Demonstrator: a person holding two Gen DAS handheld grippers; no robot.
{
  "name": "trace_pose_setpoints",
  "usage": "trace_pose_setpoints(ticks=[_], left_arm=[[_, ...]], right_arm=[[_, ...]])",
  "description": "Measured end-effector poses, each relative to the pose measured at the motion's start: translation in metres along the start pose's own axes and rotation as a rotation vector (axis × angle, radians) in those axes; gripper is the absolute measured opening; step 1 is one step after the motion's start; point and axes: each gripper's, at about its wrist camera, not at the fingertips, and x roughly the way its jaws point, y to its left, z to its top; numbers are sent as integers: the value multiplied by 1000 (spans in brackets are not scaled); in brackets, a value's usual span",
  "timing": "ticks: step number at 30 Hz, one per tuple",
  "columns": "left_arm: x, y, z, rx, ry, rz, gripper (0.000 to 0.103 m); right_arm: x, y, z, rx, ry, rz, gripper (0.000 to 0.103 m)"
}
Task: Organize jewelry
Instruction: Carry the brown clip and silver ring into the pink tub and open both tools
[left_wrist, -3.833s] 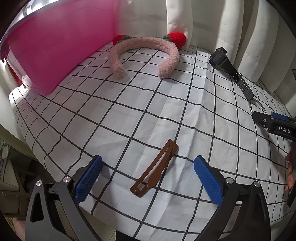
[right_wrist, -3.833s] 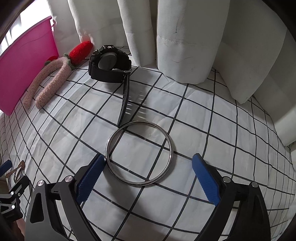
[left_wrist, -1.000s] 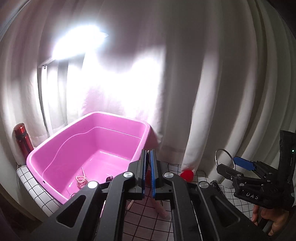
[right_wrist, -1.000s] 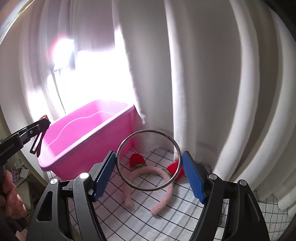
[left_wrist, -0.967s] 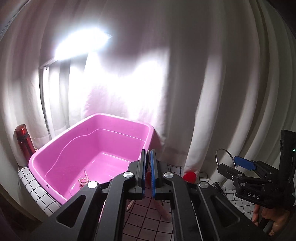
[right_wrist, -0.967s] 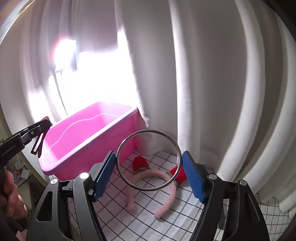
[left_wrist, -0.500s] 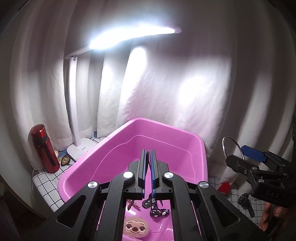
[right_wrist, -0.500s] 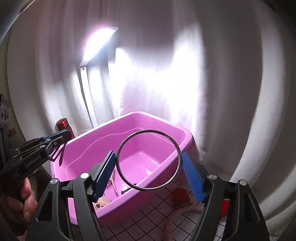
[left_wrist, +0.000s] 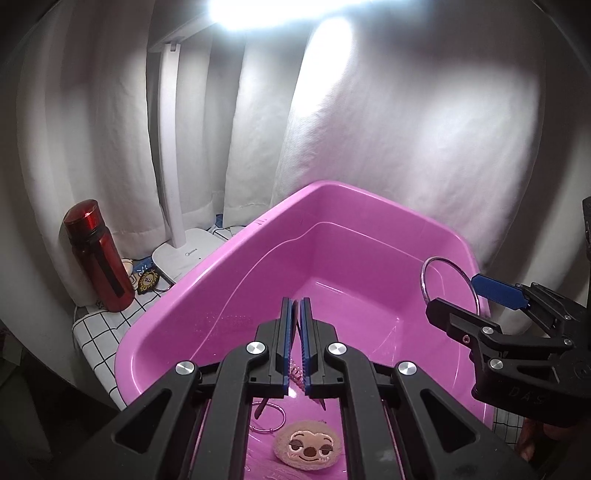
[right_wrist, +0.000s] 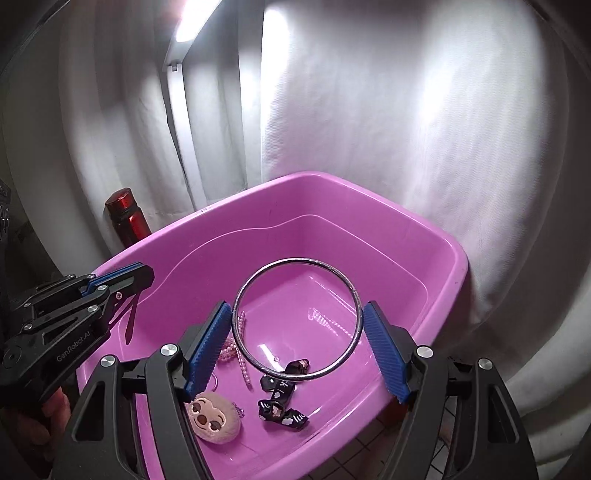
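White curtains (left_wrist: 388, 147) back the scene, with my pink tub (right_wrist: 436, 243) below them; my right gripper (right_wrist: 297, 350) grips the metal ring (right_wrist: 295, 321) across its width, over the tub's middle; my left gripper (left_wrist: 295, 347) is clamped on the brown hair clip (right_wrist: 129, 317), which hangs over the tub's left side; a plush sloth charm (right_wrist: 212, 415) lies near on the tub floor.
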Motion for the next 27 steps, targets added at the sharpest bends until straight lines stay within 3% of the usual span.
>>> trace_pose_setpoints(ticks=[9, 11, 12, 13, 15, 19, 27], left_arm=[[13, 8, -2, -7, 54, 39, 6], [13, 9, -3, -6, 52, 55, 13], [13, 10, -3, -8, 52, 62, 26], [12, 12, -3, -15, 51, 72, 47], [9, 17, -4, -37, 35, 82, 66], [5, 22, -2, -50, 28, 98, 74], [-2, 24, -2, -55, 36, 142, 76]], right_arm=[[25, -1, 4, 23, 59, -17, 71], [27, -1, 4, 31, 67, -29, 71], [28, -2, 3, 39, 73, -34, 71], [29, -4, 3, 47, 79, -33, 72], [29, -6, 3, 52, 80, -41, 72], [27, -7, 3, 53, 72, -51, 72], [18, -7, 0, 58, 48, -59, 72]])
